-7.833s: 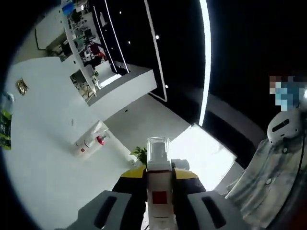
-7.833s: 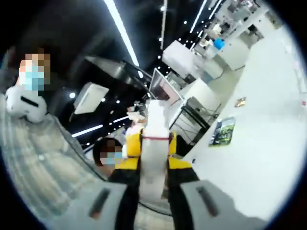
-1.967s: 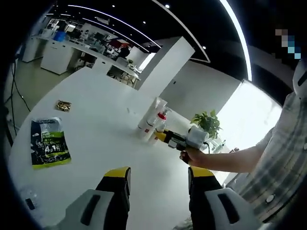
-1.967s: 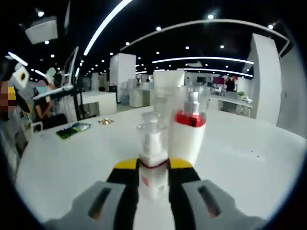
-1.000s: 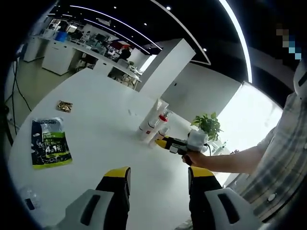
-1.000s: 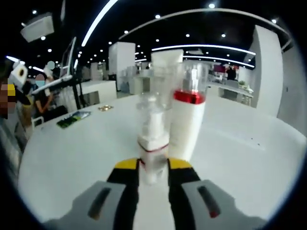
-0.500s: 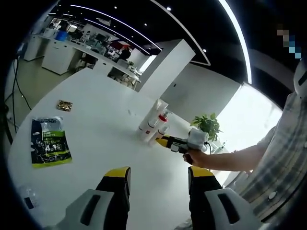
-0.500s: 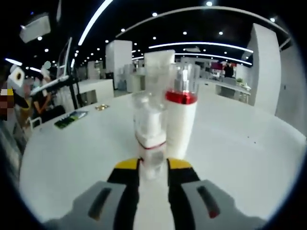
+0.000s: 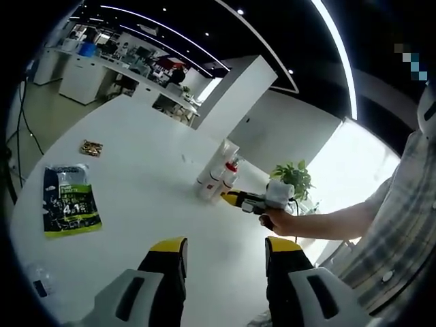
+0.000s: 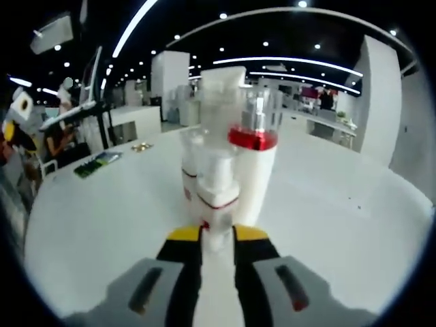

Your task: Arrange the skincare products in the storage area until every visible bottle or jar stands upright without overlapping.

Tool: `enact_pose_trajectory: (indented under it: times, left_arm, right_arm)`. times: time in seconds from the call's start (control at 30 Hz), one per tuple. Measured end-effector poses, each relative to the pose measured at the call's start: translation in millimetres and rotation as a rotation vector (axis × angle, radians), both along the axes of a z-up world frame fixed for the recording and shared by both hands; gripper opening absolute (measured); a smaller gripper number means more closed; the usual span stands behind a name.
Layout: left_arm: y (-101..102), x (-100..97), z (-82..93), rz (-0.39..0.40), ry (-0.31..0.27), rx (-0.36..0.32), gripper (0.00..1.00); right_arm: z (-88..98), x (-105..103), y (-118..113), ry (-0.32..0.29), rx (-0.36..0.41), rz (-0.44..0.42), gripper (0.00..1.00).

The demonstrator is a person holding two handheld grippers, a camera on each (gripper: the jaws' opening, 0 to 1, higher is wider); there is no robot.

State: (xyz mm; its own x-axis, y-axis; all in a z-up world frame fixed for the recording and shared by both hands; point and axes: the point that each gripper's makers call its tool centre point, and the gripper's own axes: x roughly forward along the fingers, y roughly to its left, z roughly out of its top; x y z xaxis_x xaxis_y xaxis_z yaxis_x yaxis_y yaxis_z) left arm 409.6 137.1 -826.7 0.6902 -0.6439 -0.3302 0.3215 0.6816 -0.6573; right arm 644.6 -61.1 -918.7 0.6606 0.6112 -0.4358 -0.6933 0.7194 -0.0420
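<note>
My right gripper [image 10: 218,238] is shut on a small white pump bottle [image 10: 218,194] with a clear cap and a red band, held upright low over the white table [image 10: 340,225]. Right behind it stand a white bottle with a red collar [image 10: 255,174], a tall white tube [image 10: 221,85] and another small clear-capped bottle [image 10: 189,174], all upright and close together. In the left gripper view this cluster [image 9: 218,176] stands mid-table, with the right gripper [image 9: 235,198] reaching up to it in a person's hand. My left gripper [image 9: 223,252] hangs open, nothing between its fingers, well short of the bottles.
A green packet [image 9: 65,208] lies on the table's left part, a small gold item [image 9: 90,148] beyond it. A potted plant [image 9: 294,178] stands behind the hand. The packet [image 10: 95,165] lies far left in the right gripper view. Bare table lies around the cluster.
The right gripper has brought the small pump bottle closer in against the standing bottles, slightly to the right. The left gripper has stayed open and almost still.
</note>
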Motion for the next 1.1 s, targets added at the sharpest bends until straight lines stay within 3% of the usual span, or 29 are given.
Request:
enact_pose_trajectory:
  times: [0.37,0.5,0.63,0.83,1.1]
  left_arm:
    - [3,1.9,-2.8,0.007,0.006,0.008,0.47]
    - [10,3.9,-8.5,0.032,0.020,0.012,0.47]
    - [24,8.2,-17.9,0.090,0.046,0.023,0.48]
    - [52,11.2,-33.9,0.197,0.096,0.037,0.49]
    - [87,22.6,-46.9,0.279,0.107,0.075,0.49]
  right_arm:
    - [1.2,4,-3,0.020,0.013,-0.039,0.19]
    - [0.1,1,-8,0.055,0.041,-0.088,0.23]
    - [-3.0,-12,-13,0.103,0.088,-0.146,0.26]
    - [-3.3,-37,-17,0.124,0.113,-0.182,0.27]
    - [2.9,-72,-6,0.160,0.142,-0.201,0.32]
